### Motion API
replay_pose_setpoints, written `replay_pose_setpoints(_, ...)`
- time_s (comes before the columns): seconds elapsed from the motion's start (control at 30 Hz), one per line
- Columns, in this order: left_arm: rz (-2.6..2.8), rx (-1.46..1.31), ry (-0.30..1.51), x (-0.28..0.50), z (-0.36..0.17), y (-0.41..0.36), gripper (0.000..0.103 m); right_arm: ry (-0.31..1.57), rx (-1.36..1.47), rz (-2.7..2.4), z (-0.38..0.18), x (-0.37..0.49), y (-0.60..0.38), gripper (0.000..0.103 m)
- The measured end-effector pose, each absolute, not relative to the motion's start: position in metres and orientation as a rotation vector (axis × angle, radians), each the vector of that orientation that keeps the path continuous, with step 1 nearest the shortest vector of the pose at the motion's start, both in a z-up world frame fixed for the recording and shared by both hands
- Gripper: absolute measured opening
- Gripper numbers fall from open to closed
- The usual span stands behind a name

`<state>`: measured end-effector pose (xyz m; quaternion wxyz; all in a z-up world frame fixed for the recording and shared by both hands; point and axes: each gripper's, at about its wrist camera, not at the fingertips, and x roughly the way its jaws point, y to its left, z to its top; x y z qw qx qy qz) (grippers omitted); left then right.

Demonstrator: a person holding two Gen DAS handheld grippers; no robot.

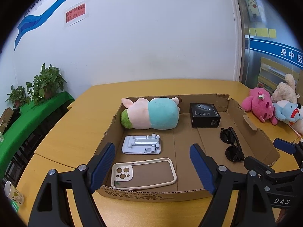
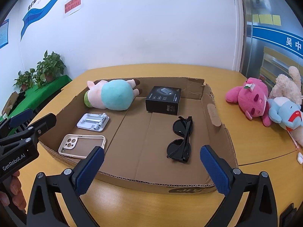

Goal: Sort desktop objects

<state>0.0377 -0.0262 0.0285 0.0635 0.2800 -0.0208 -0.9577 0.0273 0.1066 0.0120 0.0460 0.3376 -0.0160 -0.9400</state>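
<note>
Corrugated cardboard box (image 2: 214, 113), fuzzy plush toy (image 2: 113, 94), glossy sunglasses (image 2: 180, 140) (black plastic)

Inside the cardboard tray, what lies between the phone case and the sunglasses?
Nothing: only bare tray floor separates the phone case from the sunglasses, clearest in the right wrist view.

The right tool (image 2: 151, 167) hangs wide open over the near wall of the cardboard tray (image 2: 151, 181) on the bench (image 2: 255, 138). Inside lie sunglasses (image 2: 180, 140), a phone case (image 2: 81, 145), a phone stand (image 2: 93, 122), a black box (image 2: 163, 100) and a plush pig (image 2: 113, 94).
</note>
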Motion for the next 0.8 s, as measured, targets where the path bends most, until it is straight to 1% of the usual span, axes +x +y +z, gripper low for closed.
replay_pose_setpoints(0.8, -2.866, 0.899, -0.059, 0.0386, 0.0198, -0.0301, 0.081, -0.052, 1.03, -2.864, 0.0102, 0.033, 0.1018, 0.103)
